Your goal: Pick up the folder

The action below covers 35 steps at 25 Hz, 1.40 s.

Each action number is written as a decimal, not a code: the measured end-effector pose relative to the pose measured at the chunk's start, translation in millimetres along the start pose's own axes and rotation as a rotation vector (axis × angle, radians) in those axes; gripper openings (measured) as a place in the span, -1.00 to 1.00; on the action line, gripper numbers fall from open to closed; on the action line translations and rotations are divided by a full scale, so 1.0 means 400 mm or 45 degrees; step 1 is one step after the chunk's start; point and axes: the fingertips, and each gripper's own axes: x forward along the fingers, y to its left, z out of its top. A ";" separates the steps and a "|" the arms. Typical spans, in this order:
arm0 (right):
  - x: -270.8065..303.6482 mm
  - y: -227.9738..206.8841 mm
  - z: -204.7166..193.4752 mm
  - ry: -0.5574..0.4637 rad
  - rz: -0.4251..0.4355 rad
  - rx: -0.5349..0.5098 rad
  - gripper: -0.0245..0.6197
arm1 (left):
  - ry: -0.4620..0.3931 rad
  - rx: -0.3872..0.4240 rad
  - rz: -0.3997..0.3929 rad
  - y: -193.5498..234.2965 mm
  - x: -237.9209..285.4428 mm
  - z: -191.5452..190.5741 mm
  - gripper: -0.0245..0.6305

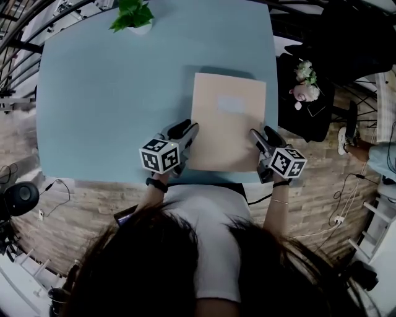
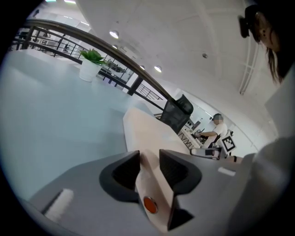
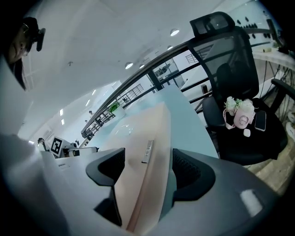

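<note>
Beyond the left gripper [image 1: 189,131], at the table's far edge and well apart from it, stands a potted plant [image 1: 133,15] in a white pot. To the outer side of the right gripper [image 1: 257,137], off the table, is a black office chair [image 3: 235,69]. A pink bag topped with flowers [image 3: 240,115] and a phone [image 3: 260,120] lie on its seat. Nothing stands between either gripper and the folder.

The pale blue table [image 1: 111,93] has rounded corners and sits on a brick-patterned floor [image 1: 80,204]. The left gripper view shows a dark railing [image 2: 69,34], a white ceiling with spot lights, and a seated person [image 2: 216,131] far off past the right gripper.

The beige folder [image 1: 226,127] lies on the table near its front edge, just ahead of the person, with a pale label [image 1: 232,103] on its cover. Its left edge runs in between the left gripper's jaws, which stand apart and do not clamp it. A round red stud [image 2: 150,204] on the folder shows low in that gap. Its right edge, bearing a small metal strip [image 3: 147,151], lies between the right gripper's jaws, which also stand wide apart and grip nothing.
</note>
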 end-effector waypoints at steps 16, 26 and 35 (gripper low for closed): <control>0.042 -0.005 -0.021 0.120 0.176 0.193 0.01 | -0.003 -0.098 -0.022 0.021 0.001 -0.008 -0.38; 0.052 -0.008 -0.036 0.363 0.397 0.327 0.07 | 0.002 -0.143 -0.058 0.023 0.003 -0.009 -0.38; 0.035 -0.010 -0.008 0.269 0.718 0.664 0.03 | -0.013 -0.215 -0.046 0.032 -0.004 -0.012 -0.38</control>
